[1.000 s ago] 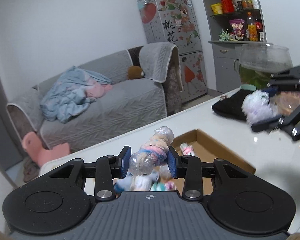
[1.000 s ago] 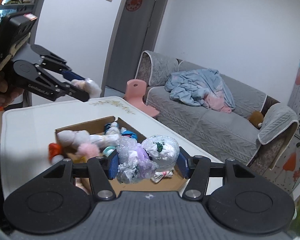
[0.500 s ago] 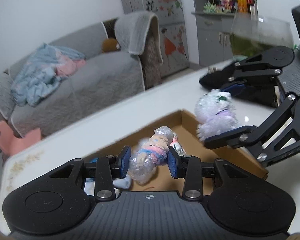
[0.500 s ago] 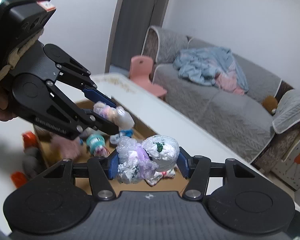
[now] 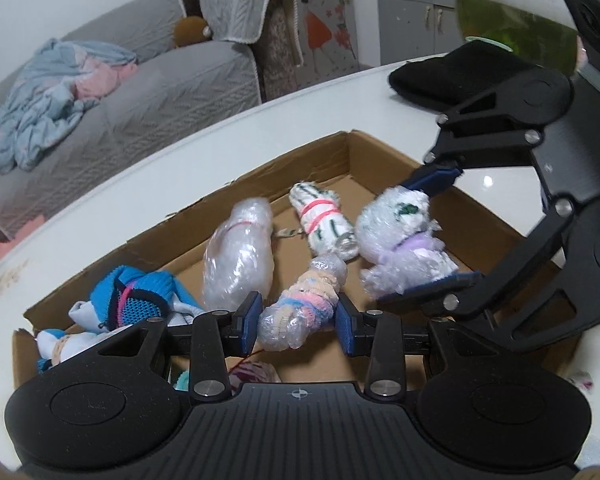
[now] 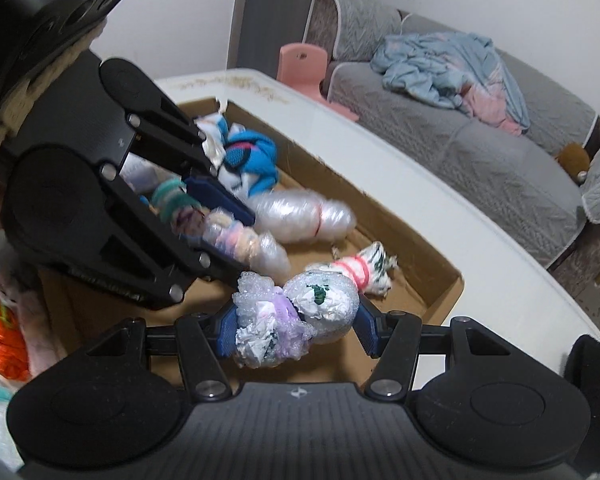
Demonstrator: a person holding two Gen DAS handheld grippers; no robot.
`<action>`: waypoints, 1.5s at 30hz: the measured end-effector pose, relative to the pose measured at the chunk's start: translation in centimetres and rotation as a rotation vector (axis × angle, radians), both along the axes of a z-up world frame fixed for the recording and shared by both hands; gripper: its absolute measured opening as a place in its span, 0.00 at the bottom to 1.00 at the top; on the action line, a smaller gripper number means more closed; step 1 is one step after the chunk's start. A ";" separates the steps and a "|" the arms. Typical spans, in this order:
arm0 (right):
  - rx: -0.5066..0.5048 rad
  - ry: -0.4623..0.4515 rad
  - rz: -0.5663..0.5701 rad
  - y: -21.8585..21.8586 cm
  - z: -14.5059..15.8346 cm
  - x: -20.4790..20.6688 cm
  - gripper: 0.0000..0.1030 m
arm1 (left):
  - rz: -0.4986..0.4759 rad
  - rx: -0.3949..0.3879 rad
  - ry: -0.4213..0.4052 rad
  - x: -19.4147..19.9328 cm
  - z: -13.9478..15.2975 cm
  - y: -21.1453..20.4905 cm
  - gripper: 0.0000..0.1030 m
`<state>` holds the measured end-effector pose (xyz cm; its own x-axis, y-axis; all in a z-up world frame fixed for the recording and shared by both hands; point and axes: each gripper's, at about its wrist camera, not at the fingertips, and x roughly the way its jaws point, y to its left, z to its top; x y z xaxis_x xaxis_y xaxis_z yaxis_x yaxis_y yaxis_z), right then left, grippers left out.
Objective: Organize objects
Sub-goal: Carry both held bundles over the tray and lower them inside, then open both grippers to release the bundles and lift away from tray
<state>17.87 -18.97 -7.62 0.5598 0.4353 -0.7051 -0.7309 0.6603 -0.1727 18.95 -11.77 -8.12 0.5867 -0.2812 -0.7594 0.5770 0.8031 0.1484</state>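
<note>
As seen from the left wrist, the left gripper [image 5: 298,320] squeezes a pink and blue striped roll wrapped in clear bubble plastic [image 5: 300,306] between its two blue pads. It hangs over the brown cardboard box [image 5: 312,162] on the white table [image 5: 204,148]. Inside the box lie a clear plastic bundle [image 5: 238,256], a white roll tied with pink bands [image 5: 324,220] and a bright blue knitted sock bundle [image 5: 134,290]. To the right, the right gripper [image 5: 428,234] clamps a white and purple bubble-wrapped bundle [image 5: 402,240].

From the right wrist, the right gripper [image 6: 296,330] holds that same bundle [image 6: 296,318] tight, just above the box's near end [image 6: 440,292]. The left gripper [image 6: 224,226] grips its striped roll [image 6: 242,246] over the box's middle.
</note>
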 end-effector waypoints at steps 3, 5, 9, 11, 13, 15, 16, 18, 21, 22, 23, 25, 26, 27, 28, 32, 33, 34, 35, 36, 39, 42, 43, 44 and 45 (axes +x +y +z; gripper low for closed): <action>-0.013 0.013 -0.002 -0.1 -0.4 0.2 0.52 | 0.015 -0.004 0.023 0.8 -0.2 0.3 0.44; -0.022 0.022 -0.004 0.0 -0.5 0.7 0.52 | 0.034 -0.002 0.033 1.3 -0.2 0.4 0.44; -0.020 0.031 -0.015 0.0 -0.5 1.7 0.52 | 0.080 -0.027 0.057 2.4 -0.3 0.8 0.44; -0.018 0.037 -0.018 0.1 -0.5 2.2 0.52 | 0.101 -0.045 0.069 2.9 -0.2 0.9 0.44; -0.029 0.033 -0.020 0.2 -0.5 2.2 0.52 | 0.115 -0.051 0.076 3.2 -0.2 0.9 0.44; -0.026 0.037 -0.024 0.2 -0.5 2.3 0.52 | 0.118 -0.050 0.074 3.2 -0.1 0.8 0.45; -0.026 0.039 -0.026 0.3 -0.5 2.4 0.52 | 0.119 -0.050 0.074 3.3 -0.1 0.8 0.45; -0.036 0.050 -0.023 0.3 -0.5 2.5 0.53 | 0.125 -0.049 0.073 3.2 -0.1 0.8 0.48; -0.036 0.064 -0.025 0.1 -0.5 2.6 0.53 | 0.129 -0.043 0.069 3.2 -0.1 0.6 0.49; -0.035 0.064 -0.027 0.1 -0.5 2.6 0.53 | 0.133 -0.041 0.070 3.3 -0.1 0.6 0.50; -0.040 0.067 -0.026 0.2 -0.4 2.7 0.54 | 0.138 -0.037 0.070 3.3 -0.1 0.6 0.53; -0.055 0.069 -0.025 0.4 -0.3 2.7 0.56 | 0.156 -0.036 0.082 3.4 -0.1 0.7 0.61; -0.063 0.068 -0.029 0.4 -0.2 2.8 0.58 | 0.159 -0.038 0.092 3.5 -0.1 0.7 0.65; -0.070 0.068 -0.034 0.5 -0.2 2.8 0.59 | 0.160 -0.035 0.096 3.5 -0.1 0.6 0.65; -0.077 0.069 -0.037 0.6 -0.2 2.9 0.60 | 0.162 -0.031 0.095 3.5 -0.1 0.5 0.66; -0.103 0.074 -0.058 0.8 -0.1 2.9 0.67 | 0.189 -0.035 0.112 3.6 -0.1 0.6 0.68; -0.109 0.074 -0.064 0.8 -0.1 2.9 0.68 | 0.194 -0.037 0.120 3.7 -0.1 0.6 0.69; -0.113 0.075 -0.067 0.9 0.0 2.9 0.68 | 0.202 -0.042 0.130 3.7 0.0 0.7 0.70; -0.115 0.079 -0.070 0.9 0.1 2.9 0.68 | 0.210 -0.045 0.139 3.7 0.1 0.7 0.71; -0.120 0.079 -0.074 1.0 0.1 2.8 0.69 | 0.219 -0.051 0.149 3.8 0.2 0.8 0.71; -0.138 0.085 -0.086 1.2 0.2 2.6 0.73 | 0.257 -0.087 0.185 3.8 0.5 1.1 0.77; -0.150 0.087 -0.091 1.5 0.1 2.1 0.77 | 0.280 -0.111 0.204 3.5 0.8 1.1 0.83; -0.154 0.085 -0.092 1.6 0.1 2.0 0.77 | 0.284 -0.110 0.206 3.5 0.9 1.0 0.83; -0.156 0.084 -0.095 1.5 0.1 1.9 0.77 | 0.284 -0.109 0.205 3.3 0.9 1.1 0.83; -0.155 0.084 -0.098 1.5 0.1 1.8 0.78 | 0.283 -0.108 0.202 3.2 1.0 1.1 0.84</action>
